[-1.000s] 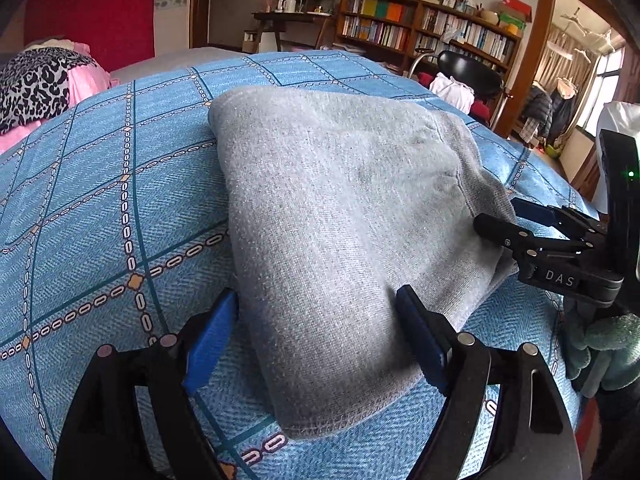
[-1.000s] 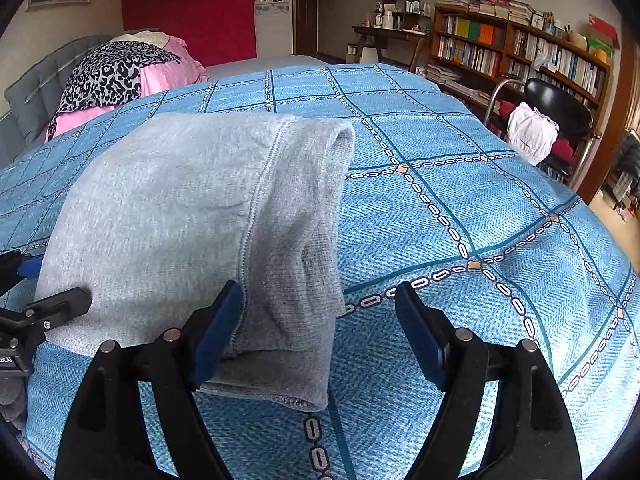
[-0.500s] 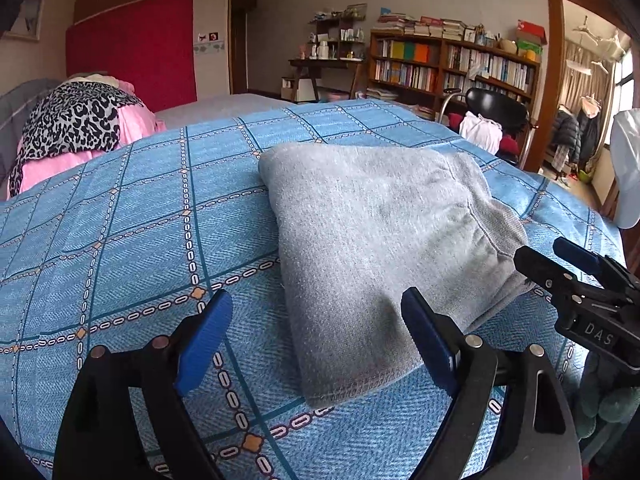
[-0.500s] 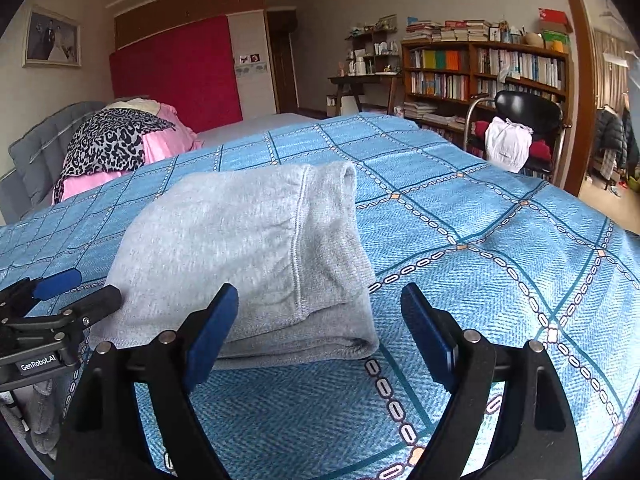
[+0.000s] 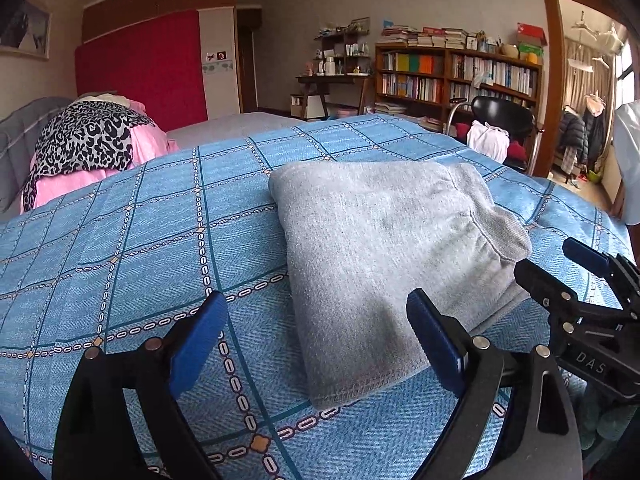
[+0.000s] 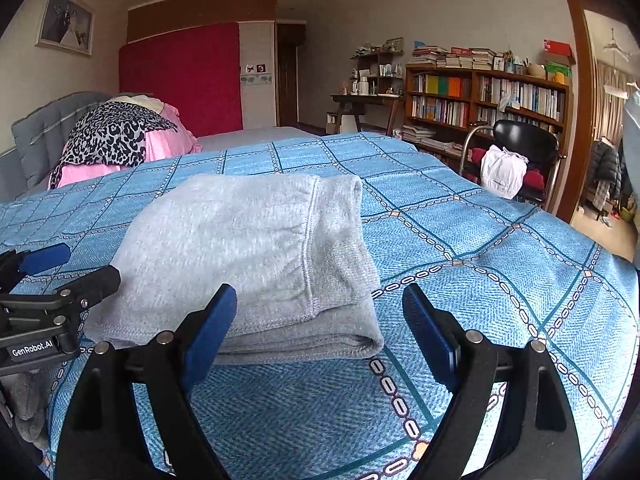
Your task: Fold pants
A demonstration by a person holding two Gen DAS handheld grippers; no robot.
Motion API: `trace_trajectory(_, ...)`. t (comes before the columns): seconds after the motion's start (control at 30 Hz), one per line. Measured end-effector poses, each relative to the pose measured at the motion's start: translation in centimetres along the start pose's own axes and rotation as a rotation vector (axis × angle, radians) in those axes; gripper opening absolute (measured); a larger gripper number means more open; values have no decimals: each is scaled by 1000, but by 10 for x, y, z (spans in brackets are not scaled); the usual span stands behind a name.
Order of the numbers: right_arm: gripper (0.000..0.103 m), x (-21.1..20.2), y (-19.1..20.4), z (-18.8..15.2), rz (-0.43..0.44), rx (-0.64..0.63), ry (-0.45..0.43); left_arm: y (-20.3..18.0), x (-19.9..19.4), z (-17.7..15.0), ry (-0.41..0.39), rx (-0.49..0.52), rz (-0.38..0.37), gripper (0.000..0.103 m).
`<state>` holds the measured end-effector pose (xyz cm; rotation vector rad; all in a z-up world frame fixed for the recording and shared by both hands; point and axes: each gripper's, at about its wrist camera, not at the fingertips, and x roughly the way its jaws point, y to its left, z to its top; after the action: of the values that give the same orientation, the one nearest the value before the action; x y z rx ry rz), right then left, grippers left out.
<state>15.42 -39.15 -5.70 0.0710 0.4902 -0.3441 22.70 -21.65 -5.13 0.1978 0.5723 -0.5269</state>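
The grey knit sweatpants lie as a compact folded bundle in the middle of the right wrist frame, on the blue woven bedspread with its chain-pattern grid; I count at least 2 layers at the near edge, the ribbed band on top toward the right and a thicker fold under it. From the left wrist view the same bundle sits right of centre, its stitched hem nearest my camera. I judge the folding itself as done or very nearly so: the edges look roughly squared and no leg hangs loose, though I cannot see the far side of the stack. My left gripper has just been opening its blue-padded jaws and they stand wide, the near corner of the cloth lying beyond and between them but not pinched; it holds nothing. My right gripper has also been opening over the last second, and its jaws are spread with the bundle's near fold just ahead of them, untouched. Each gripper shows at the edge of the other's frame, clear of the fabric. What may be left is only a tidy-up or a pull-away. Outward, a leopard-print and pink heap of bedding sits at upper left, wooden bookshelves at upper right.
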Motion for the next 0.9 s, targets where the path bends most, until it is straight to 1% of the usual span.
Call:
trace_trajectory(0.17,88,-1,9,-1,-1,-43,-6,-3,-4,0,-22,10,2,95)
trace_trajectory(0.27,88,-1,8,-1,3,-43,-4,-7,-5,0,-30,36,21,98)
trace_trajectory(0.43,88,1,5,-1,5,-32,3,-12,-6,-1,-42,67,23,98)
trace_trajectory(0.9,88,2,2,-2,6,-10,7,-16,-4,-4,-48,93,16,98)
